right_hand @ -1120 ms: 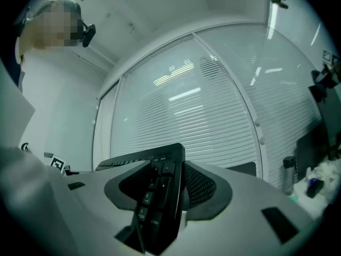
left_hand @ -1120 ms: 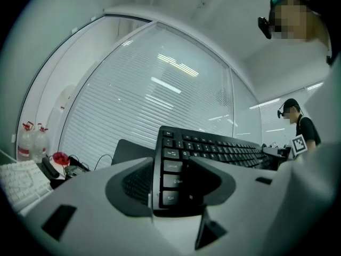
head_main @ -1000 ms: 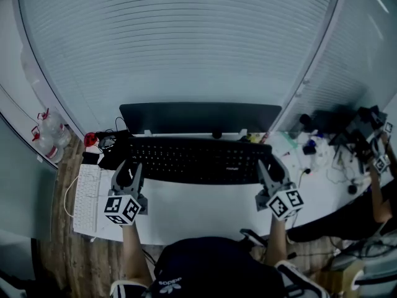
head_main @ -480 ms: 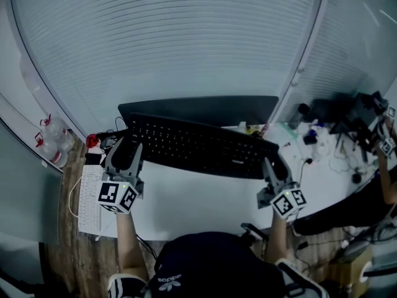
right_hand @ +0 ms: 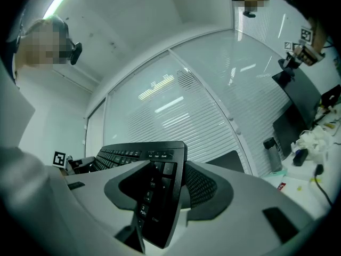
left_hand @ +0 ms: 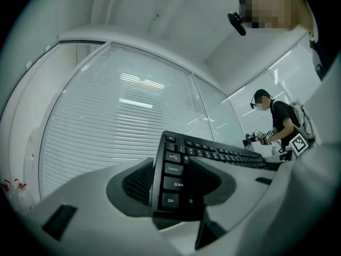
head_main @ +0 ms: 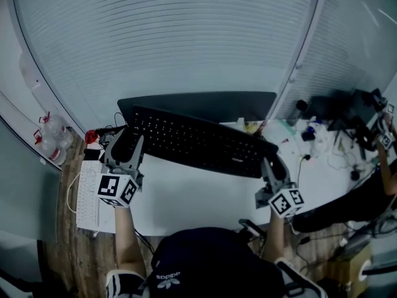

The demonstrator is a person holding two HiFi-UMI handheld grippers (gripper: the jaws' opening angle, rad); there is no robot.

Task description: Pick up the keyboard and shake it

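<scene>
Left gripper (left_hand: pixel 170 181) fingers (left_hand: pixel 132 184) are clamped on the keyboard (head_main: pixel 198 143) at its left short end, one pad on the key face by the corner keys, one on the underside; right gripper (right_hand: pixel 160 193) fingers (right_hand: pixel 205 188) pinch the number-pad end the same way. A grip at each end looks chosen so the long board can't swing or twist in a shake; the keyboard hangs between the two, apparently clear of the white desk (head_main: pixel 186 200), slanted across the head view in front of the dark monitor (head_main: pixel 198 103); a white keyboard (head_main: pixel 87 197) lies flat at the desk's left edge.
</scene>
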